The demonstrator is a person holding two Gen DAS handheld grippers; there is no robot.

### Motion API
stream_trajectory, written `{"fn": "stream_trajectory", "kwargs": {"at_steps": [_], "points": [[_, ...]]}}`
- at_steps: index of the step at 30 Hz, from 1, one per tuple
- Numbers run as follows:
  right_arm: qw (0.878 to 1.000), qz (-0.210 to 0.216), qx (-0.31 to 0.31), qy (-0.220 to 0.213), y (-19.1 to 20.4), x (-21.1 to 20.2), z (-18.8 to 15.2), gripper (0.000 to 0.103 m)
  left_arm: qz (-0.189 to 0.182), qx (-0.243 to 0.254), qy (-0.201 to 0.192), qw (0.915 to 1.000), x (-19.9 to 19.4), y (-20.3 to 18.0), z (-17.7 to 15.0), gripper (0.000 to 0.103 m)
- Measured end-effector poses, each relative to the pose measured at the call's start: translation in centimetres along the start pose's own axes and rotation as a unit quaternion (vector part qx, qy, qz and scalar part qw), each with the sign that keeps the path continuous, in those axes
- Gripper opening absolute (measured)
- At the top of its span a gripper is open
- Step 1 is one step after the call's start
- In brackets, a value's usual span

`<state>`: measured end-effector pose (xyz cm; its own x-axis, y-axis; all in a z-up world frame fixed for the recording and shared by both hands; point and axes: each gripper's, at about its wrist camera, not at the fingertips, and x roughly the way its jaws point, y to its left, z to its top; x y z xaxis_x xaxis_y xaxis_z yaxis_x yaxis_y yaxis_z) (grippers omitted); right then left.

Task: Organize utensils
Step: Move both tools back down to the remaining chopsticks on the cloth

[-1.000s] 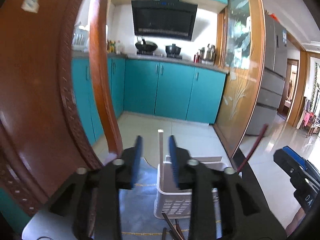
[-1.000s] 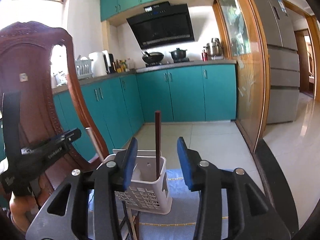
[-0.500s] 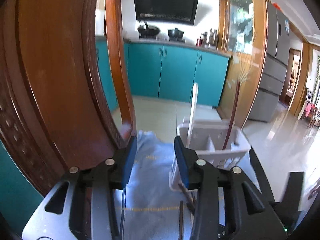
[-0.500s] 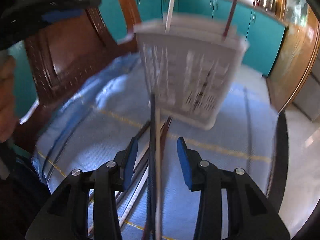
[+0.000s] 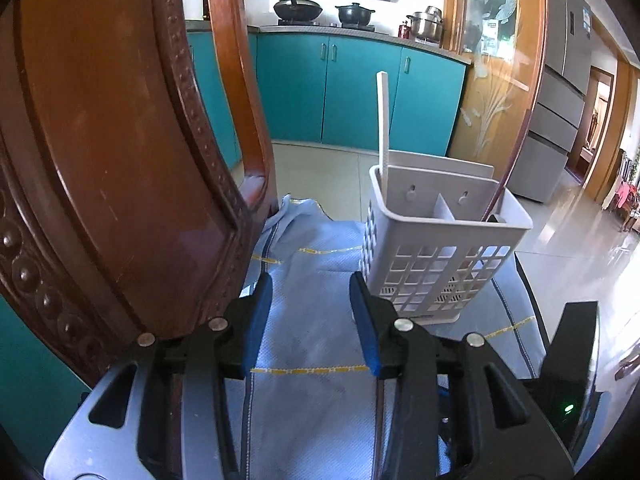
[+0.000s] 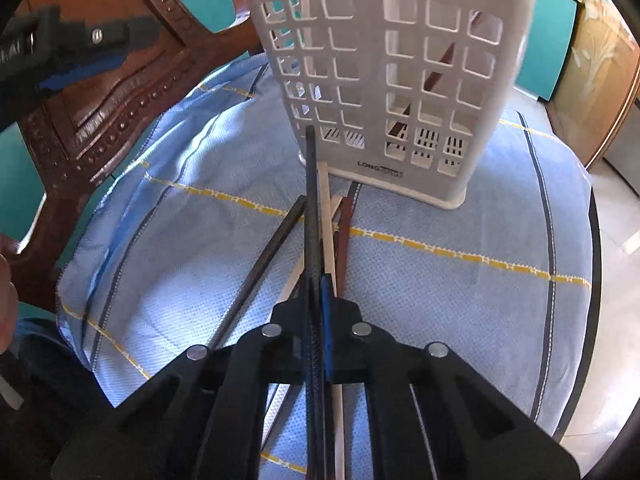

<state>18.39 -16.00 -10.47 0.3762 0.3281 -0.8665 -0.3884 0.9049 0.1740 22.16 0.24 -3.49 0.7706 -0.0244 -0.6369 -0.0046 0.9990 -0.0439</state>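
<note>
Nearest to us, our right gripper (image 6: 318, 296) has its jaws pressed together on a black chopstick (image 6: 310, 208), which runs forward from between the blue pads with its far tip close to the foot of the white holder (image 6: 400, 92). Just under and beside it lie the loose ones on the blue cloth (image 6: 460, 280): another black chopstick (image 6: 264, 256), a pale wooden one (image 6: 326, 216) and a dark red one (image 6: 344, 224), all bunched and partly crossing. Our left gripper (image 5: 312, 314) hangs over bare cloth with nothing between its parted jaws, just beside the holder's near corner. Further off, the holder stands upright with a divider; a white chopstick (image 5: 383, 132) leans in its left compartment and a reddish one (image 5: 506, 168) in its right. Beyond stands the carved wooden chair (image 5: 120, 140). The risks we see: the grip sits far back on a long thin stick, so it may pivot or slip as we lift; the raised tip could drag the neighbours or strike the light holder's perforated wall and tip it; and our left jaw, so close to the holder, might nudge it.
</note>
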Motion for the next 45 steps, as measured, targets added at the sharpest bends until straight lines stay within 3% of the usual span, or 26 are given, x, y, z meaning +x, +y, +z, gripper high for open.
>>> {"fn": "stream_trajectory", "kwargs": {"at_steps": [10,17,29,45], "points": [[0.998,0.042,0.056,0.000,-3.0,-4.4,-2.1,0.006,0.002,0.015,0.024,0.9996,0.5,-0.1,-1.4,0.044],[0.991,0.003,0.119,0.061,-6.9,-3.6,-4.1,0.006,-0.004,0.048,0.086,0.9951,2.5,-1.1,-3.6,0.046],[0.990,-0.014,0.124,0.058,-6.9,-3.9,-4.0,0.007,-0.028,0.065,0.177,0.9817,5.2,-2.3,-7.1,0.052],[0.990,-0.028,0.128,0.051,-7.3,-3.6,-3.3,0.015,-0.040,0.064,0.200,0.9769,6.1,-2.3,-8.2,0.056]]}}
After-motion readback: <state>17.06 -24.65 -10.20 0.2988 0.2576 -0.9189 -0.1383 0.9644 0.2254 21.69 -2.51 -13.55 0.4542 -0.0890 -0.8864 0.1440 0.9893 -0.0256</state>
